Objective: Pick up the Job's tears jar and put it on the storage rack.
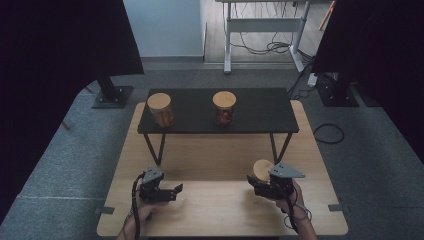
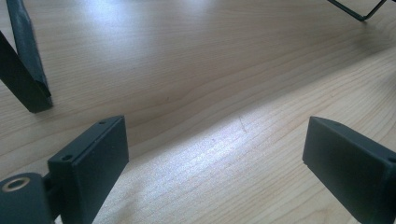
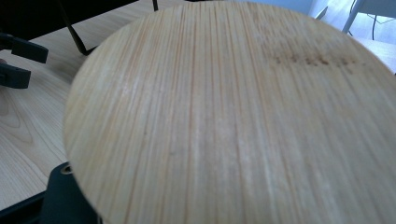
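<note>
A jar with a round bamboo lid [image 1: 262, 169] stands on the wooden table [image 1: 215, 210] at the front right. My right gripper [image 1: 256, 184] is shut on it from the near side. In the right gripper view the lid [image 3: 233, 116] covers nearly everything, and one black jaw peeks out under its lower left edge. The jar's body is hidden. My left gripper [image 1: 177, 190] rests low at the front left, open and pointing right. Its two jaws stand wide apart over bare wood with nothing between them [image 2: 217, 140].
A low black shelf [image 1: 260, 112] on thin wire legs stands across the back of the table. Two more bamboo-lidded jars [image 1: 160, 107] [image 1: 224, 106] stand on it. One shelf leg [image 2: 28, 70] is close to my left gripper. A desk frame and cables lie on the floor beyond.
</note>
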Motion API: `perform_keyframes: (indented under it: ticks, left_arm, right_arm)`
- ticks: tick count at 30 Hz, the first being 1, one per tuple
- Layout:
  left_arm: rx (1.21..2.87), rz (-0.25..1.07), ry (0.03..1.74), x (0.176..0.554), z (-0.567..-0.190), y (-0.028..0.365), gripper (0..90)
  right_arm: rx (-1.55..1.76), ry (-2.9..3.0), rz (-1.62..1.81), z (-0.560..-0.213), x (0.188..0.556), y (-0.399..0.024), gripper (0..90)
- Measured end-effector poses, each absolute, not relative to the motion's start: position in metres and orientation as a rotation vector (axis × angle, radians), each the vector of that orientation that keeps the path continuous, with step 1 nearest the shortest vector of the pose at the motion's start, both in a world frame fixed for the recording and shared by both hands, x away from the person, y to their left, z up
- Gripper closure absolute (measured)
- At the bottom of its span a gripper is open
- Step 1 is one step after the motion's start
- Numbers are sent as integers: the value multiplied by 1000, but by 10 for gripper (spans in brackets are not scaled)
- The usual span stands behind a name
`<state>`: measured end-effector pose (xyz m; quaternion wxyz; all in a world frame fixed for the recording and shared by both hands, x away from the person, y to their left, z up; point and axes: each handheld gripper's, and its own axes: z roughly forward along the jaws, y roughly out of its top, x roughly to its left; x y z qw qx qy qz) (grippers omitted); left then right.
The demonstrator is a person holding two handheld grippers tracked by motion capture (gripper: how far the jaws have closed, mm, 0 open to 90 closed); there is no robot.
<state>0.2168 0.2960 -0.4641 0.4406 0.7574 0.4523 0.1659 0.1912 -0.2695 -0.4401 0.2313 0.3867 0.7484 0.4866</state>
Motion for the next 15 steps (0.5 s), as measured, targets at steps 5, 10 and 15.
perform_keyframes:
  ticks: [5, 10, 15]
  left_arm:
    - [1879, 412, 1124, 217, -464, 297, 63]
    - [1880, 411, 1123, 217, -464, 296, 63]
    - [1882, 409, 1124, 217, -464, 296, 63]
  right_arm:
    - [1055, 2061, 1333, -437, 192, -268, 246]
    - [1046, 2059, 1333, -432, 193, -269, 245]
    - [1039, 2061, 1337, -429, 194, -270, 245]
